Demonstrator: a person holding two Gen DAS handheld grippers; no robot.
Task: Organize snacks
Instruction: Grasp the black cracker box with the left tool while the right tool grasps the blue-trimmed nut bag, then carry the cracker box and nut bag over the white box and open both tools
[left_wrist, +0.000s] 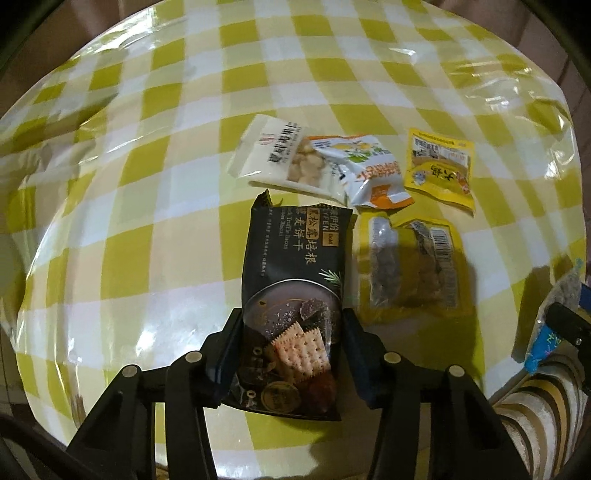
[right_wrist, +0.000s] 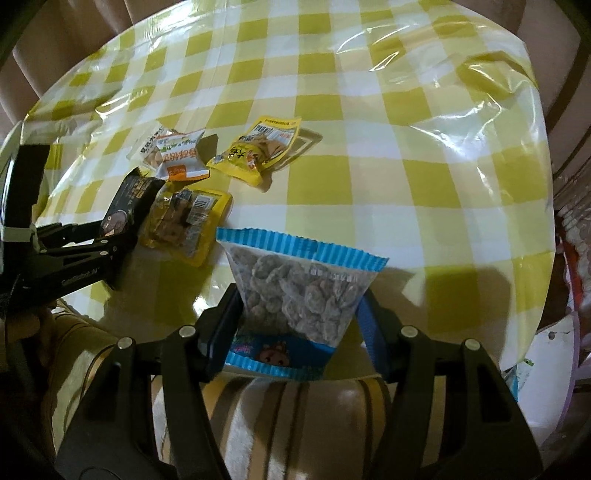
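Note:
My left gripper (left_wrist: 291, 325) is shut on a black cracker packet (left_wrist: 295, 280), held just above the checked table beside a yellow packet with a barcode (left_wrist: 410, 266). Farther off lie a white packet (left_wrist: 273, 151), a white-and-orange packet (left_wrist: 369, 173) overlapping it, and a second yellow packet (left_wrist: 439, 166). My right gripper (right_wrist: 299, 306) is shut on a clear bag with blue edges (right_wrist: 299, 288), full of dark round snacks, over the table's near edge. The left gripper (right_wrist: 114, 236) and its black packet (right_wrist: 129, 206) show at the left of the right wrist view.
The table wears a yellow-and-white checked cloth (right_wrist: 369, 147) under glossy plastic. The snack group (right_wrist: 207, 166) sits left of centre. A striped cushion (right_wrist: 295, 413) lies below the near edge. White clutter (right_wrist: 554, 354) stands past the table's right edge.

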